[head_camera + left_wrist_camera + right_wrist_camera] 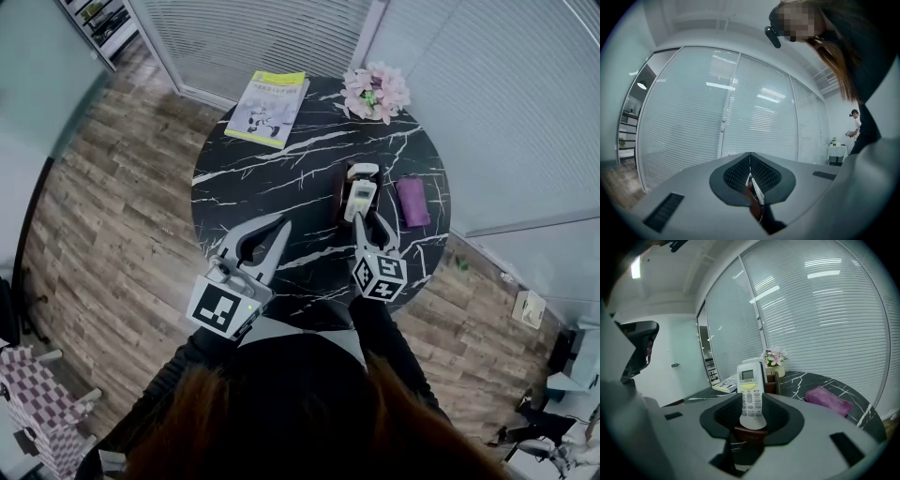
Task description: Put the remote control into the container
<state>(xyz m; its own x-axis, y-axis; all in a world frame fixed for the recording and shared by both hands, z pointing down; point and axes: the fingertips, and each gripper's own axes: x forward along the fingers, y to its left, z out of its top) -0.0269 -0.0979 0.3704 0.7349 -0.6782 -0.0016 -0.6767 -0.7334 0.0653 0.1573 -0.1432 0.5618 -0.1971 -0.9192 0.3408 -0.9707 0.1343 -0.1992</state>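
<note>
A white air-conditioner remote (751, 392) gripped by the right gripper (372, 225) at a brown container (749, 435) on a black marble table (281, 178).
The jaws clamp the remote upright, its lower end at the container's rim. A purple cloth (411, 202) lies just to the container's right. The left gripper (283, 223) is over the table's near side, its jaws pressed together.

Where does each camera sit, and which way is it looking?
Head view: on the person's head, looking steeply down at the round black marble table; hair, dark sleeves, left gripper and right gripper show.
Left gripper view: on the left gripper, facing white window blinds; its shut jaws, the person's hair and sleeve show.
Right gripper view: on the right gripper, looking across the table; its jaws grip the white remote control.
Shared: head and right gripper views both show the remote, purple cloth and pink flowers.
</note>
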